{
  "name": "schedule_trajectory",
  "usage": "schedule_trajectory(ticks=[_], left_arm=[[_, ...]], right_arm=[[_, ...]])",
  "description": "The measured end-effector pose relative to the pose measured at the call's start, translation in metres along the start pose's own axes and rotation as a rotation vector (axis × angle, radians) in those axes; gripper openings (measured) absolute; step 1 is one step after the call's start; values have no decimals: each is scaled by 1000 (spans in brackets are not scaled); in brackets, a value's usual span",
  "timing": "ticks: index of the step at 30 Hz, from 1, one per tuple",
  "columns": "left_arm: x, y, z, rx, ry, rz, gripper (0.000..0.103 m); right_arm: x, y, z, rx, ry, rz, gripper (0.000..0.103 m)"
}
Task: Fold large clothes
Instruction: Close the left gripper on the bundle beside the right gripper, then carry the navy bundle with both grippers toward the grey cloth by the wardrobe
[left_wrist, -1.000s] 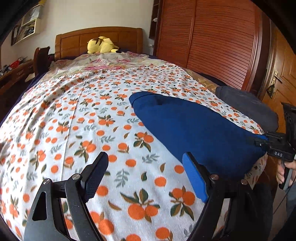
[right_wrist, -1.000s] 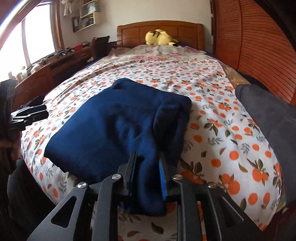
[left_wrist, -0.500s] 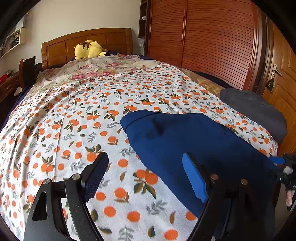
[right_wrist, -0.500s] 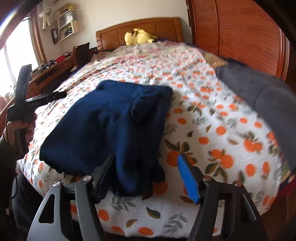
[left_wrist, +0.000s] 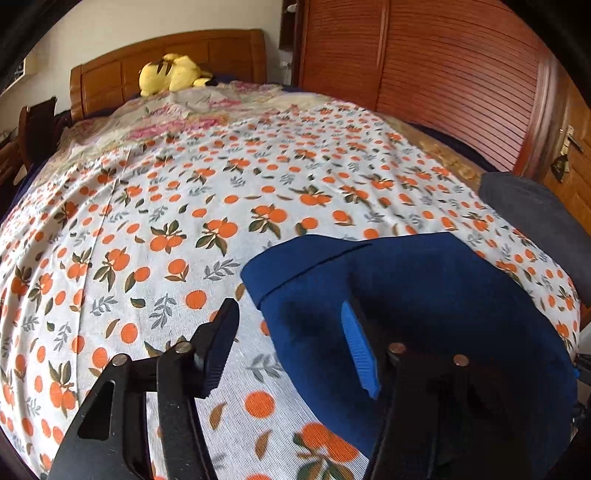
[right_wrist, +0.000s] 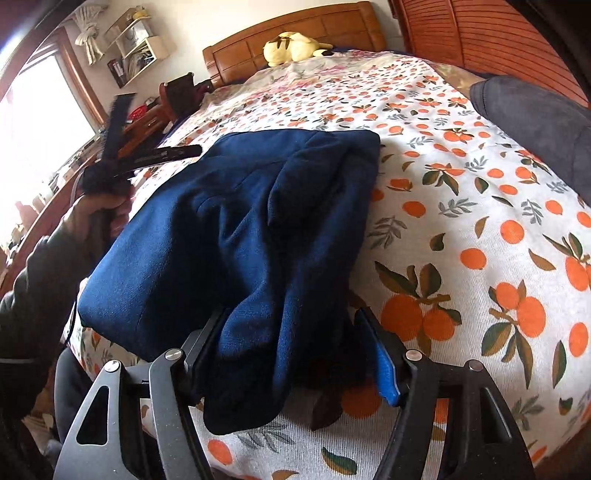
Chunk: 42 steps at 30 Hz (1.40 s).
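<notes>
A folded dark blue fleece garment (left_wrist: 436, 291) lies near the foot corner of the bed; it also shows in the right wrist view (right_wrist: 236, 236). My left gripper (left_wrist: 291, 343) is open, its fingers straddling the garment's near left corner just above the sheet. My right gripper (right_wrist: 291, 347) is open, its fingers either side of the garment's bunched front fold, not clamping it. The left gripper and the hand holding it (right_wrist: 110, 177) show blurred at the left of the right wrist view.
The bed has a white sheet (left_wrist: 155, 236) with an orange-fruit print. A dark grey folded garment (left_wrist: 543, 221) lies at the right edge, also in the right wrist view (right_wrist: 539, 118). A yellow plush toy (left_wrist: 173, 74) sits by the wooden headboard. Wooden wardrobe doors (left_wrist: 443, 74) stand right.
My right gripper has opened and let go of the blue fold. My left gripper has moved right and lower, to the garment's corner, staying open.
</notes>
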<state>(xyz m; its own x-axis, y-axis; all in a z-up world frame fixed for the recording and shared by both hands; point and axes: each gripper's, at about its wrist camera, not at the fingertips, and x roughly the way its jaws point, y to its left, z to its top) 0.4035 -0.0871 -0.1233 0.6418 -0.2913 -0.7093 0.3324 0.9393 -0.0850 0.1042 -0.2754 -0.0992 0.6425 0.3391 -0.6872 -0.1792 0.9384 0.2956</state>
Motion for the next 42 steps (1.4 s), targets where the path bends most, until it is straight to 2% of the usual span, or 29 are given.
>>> schedule_trajectory(ticks=[4, 10, 19, 20, 21, 22, 23, 26, 29, 34, 42], left_arm=[[30, 10, 5, -7, 55, 62, 58], [49, 18, 4, -77, 95, -15, 58], [64, 24, 0, -144, 144, -79, 57], [64, 24, 0, -145, 148, -92, 45], [64, 22, 1, -151, 155, -127, 41], [64, 22, 1, -154, 156, -124, 39], [63, 20, 2, -147, 157, -123, 31], [56, 4, 5, -54, 144, -58, 17], [39, -8, 11, -2, 111, 13, 10], [-9, -26, 37, 28, -4, 56, 9], [-66, -95, 71, 149, -140, 89, 9]], right_arm=[[5, -1, 0, -7, 3, 5, 69], [7, 2, 0, -13, -6, 4, 68], [4, 5, -4, 4, -28, 73, 39], [4, 6, -4, 1, -33, 74, 36], [3, 6, -4, -2, -38, 74, 32], [3, 5, -3, 0, -44, 76, 31], [3, 4, -3, 9, -53, 80, 28], [1, -1, -3, 57, -70, 107, 25], [-5, -1, 0, 42, -99, 112, 21], [-21, -4, 12, 5, -155, 135, 19], [-46, -24, 28, -89, -231, 60, 18]])
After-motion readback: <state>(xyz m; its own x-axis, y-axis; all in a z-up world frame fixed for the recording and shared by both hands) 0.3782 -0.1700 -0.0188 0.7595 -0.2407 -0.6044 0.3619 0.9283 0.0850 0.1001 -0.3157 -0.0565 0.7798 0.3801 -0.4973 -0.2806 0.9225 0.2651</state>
